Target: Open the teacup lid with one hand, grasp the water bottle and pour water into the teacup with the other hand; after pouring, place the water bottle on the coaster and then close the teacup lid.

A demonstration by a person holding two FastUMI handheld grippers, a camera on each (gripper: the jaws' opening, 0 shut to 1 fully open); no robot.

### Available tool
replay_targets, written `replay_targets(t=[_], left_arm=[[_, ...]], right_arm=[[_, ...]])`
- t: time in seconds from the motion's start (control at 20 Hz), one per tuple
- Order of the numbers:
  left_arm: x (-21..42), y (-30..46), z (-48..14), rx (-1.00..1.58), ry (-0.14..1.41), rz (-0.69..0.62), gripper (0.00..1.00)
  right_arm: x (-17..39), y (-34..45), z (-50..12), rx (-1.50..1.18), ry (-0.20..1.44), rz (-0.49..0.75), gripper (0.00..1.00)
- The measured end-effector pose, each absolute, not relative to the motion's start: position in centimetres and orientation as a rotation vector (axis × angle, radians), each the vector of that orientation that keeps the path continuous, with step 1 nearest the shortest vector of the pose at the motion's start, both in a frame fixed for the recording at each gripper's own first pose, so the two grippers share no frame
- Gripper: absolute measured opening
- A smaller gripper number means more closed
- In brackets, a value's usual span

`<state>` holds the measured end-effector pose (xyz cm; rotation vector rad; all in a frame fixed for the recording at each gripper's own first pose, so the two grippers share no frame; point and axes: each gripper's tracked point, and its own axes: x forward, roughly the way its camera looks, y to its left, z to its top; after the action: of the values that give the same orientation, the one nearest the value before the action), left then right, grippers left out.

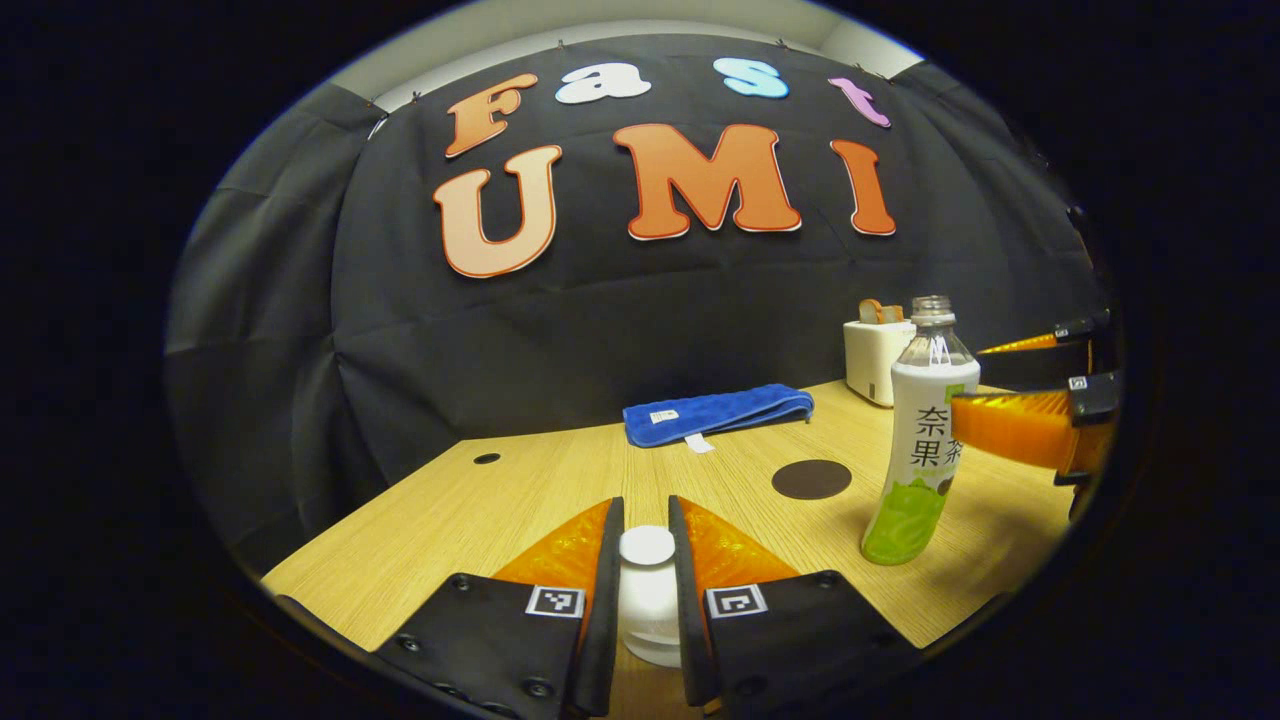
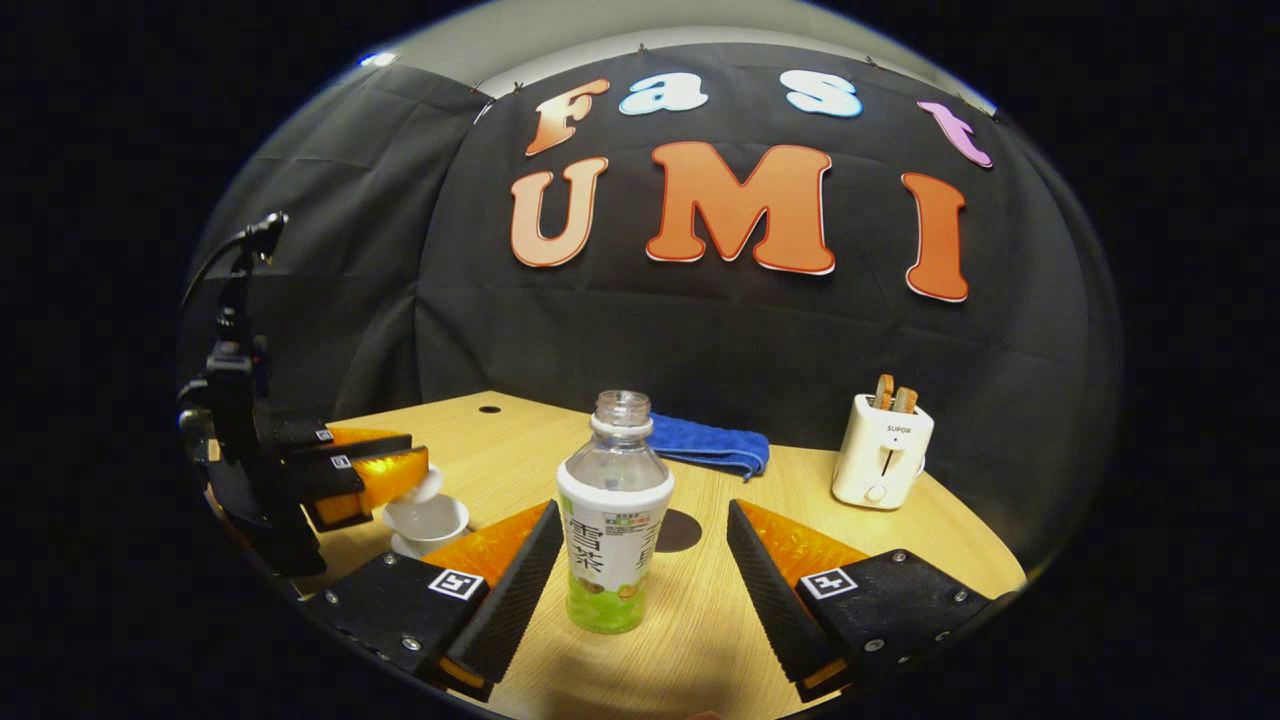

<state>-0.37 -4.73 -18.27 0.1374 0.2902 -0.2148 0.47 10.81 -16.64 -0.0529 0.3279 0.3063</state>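
My left gripper (image 1: 646, 512) is shut on the white knob of the teacup lid (image 1: 647, 548). In the right gripper view the left gripper (image 2: 385, 478) holds that lid (image 2: 424, 488) at the rim of the white teacup (image 2: 428, 520); whether lid and cup touch I cannot tell. The uncapped water bottle (image 2: 612, 520), with a white and green label, stands upright on the table between my right gripper's (image 2: 642, 512) open fingers, with a gap on each side. In the left gripper view the bottle (image 1: 925, 440) stands at the right, with the right gripper (image 1: 1012, 386) against it. The dark round coaster (image 1: 811, 479) lies flat to the left of and beyond the bottle.
A folded blue towel (image 1: 715, 412) lies at the back of the wooden table (image 1: 480, 520). A white toaster (image 2: 882, 455) with bread in it stands at the back right. A small hole (image 1: 487, 458) marks the table's far left.
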Motion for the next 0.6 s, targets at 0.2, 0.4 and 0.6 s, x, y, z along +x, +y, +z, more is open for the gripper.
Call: replay_targets(t=[0.2,0.4,0.6], left_arm=[[-0.3,-1.8,-17.6,0.131,0.283,-0.149,0.30],[-0.5,1.0,-17.6,0.118,0.287,-0.098,0.30],[-1.0,3.9,-17.9,0.125,0.290,-0.054,0.30]], right_arm=[[0.7,12.6,-19.3,-0.062,0.392,0.341,0.98],[1.0,13.7,-21.8,-0.075,0.461,0.339,0.82],[1.3,14.3,-22.6,-0.072,0.458,0.329,0.71]])
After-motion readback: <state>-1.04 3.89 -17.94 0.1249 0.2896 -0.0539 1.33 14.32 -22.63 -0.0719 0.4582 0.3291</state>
